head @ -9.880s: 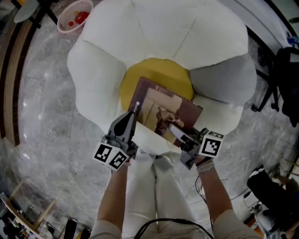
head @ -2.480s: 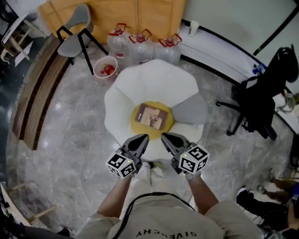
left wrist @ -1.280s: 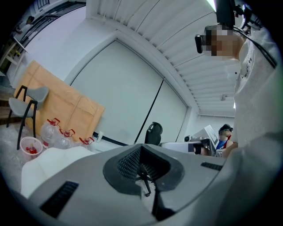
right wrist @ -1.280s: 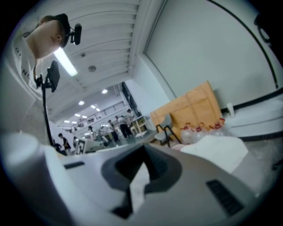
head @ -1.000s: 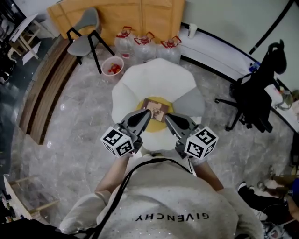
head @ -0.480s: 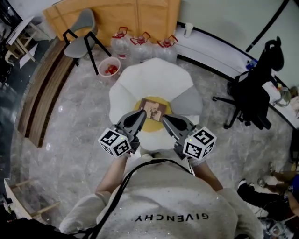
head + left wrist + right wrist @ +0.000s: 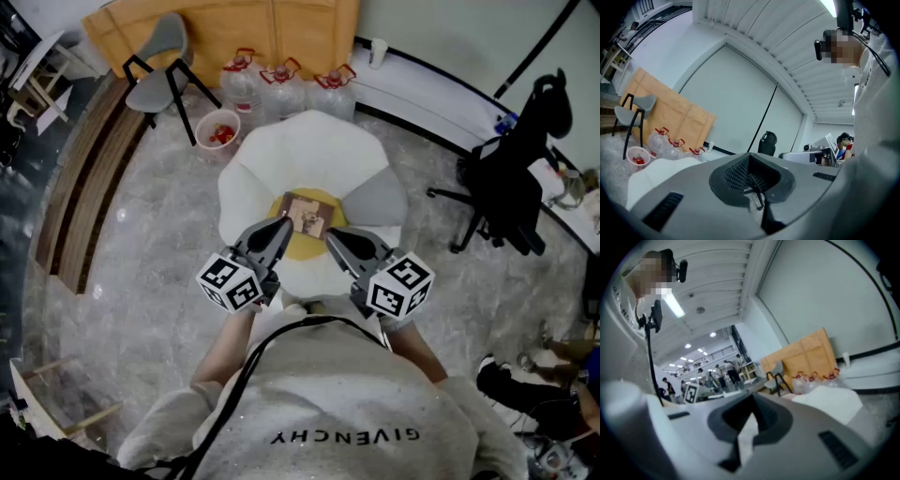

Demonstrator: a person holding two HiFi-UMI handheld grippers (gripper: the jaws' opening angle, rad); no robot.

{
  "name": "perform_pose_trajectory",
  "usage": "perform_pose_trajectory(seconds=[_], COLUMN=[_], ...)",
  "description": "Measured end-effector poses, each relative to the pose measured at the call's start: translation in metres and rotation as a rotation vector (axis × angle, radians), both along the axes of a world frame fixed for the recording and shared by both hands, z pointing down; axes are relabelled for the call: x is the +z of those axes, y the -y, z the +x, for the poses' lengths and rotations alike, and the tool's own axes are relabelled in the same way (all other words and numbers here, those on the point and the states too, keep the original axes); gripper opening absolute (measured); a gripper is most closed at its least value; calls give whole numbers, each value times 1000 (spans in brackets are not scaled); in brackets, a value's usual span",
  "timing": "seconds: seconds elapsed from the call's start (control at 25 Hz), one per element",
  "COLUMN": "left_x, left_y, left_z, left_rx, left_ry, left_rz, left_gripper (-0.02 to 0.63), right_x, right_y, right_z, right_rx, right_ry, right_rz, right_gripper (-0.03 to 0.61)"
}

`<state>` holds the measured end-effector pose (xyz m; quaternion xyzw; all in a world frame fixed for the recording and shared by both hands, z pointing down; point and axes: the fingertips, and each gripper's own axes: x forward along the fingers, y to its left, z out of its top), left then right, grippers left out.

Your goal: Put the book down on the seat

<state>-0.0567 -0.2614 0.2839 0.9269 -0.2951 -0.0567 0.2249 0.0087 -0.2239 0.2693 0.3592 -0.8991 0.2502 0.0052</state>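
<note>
The brown book (image 7: 305,214) lies flat on the yellow seat (image 7: 281,208) of the white petal-shaped chair (image 7: 305,155), touched by neither gripper. My left gripper (image 7: 284,224) and right gripper (image 7: 331,237) hang side by side high above the chair's front edge, close to the person's chest and pointing forward. Both are shut with nothing between their jaws. In the left gripper view the left gripper (image 7: 752,180) shows its jaws pressed together against the far wall. The right gripper view has the right gripper (image 7: 749,420) shut too, with the white chair (image 7: 829,404) beyond it.
A grey cushion (image 7: 377,202) rests on the chair's right side. Behind the chair stand three water bottles (image 7: 281,82), a bucket with red contents (image 7: 217,133) and a grey chair (image 7: 165,49). A black office chair (image 7: 506,187) is at the right and a wooden bench (image 7: 89,178) at the left.
Ten seconds ago both grippers held the book just over the seat. It now lies there released, and the grippers have drawn back and up. Over the last second nothing moved noticeably.
</note>
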Motion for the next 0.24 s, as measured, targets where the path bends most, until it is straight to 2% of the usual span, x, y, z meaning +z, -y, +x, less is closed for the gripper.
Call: perform_pose_trajectory(seconds=[0.24], left_x=[-2], left_y=[5], left_z=[-4], left_rx=[1], left_ry=[-2], left_rz=[4], left_gripper=[22], right_x=[1], right_y=[3], right_z=[-5], right_rx=[-7], right_ry=[-24], right_rz=[1], right_gripper=[15])
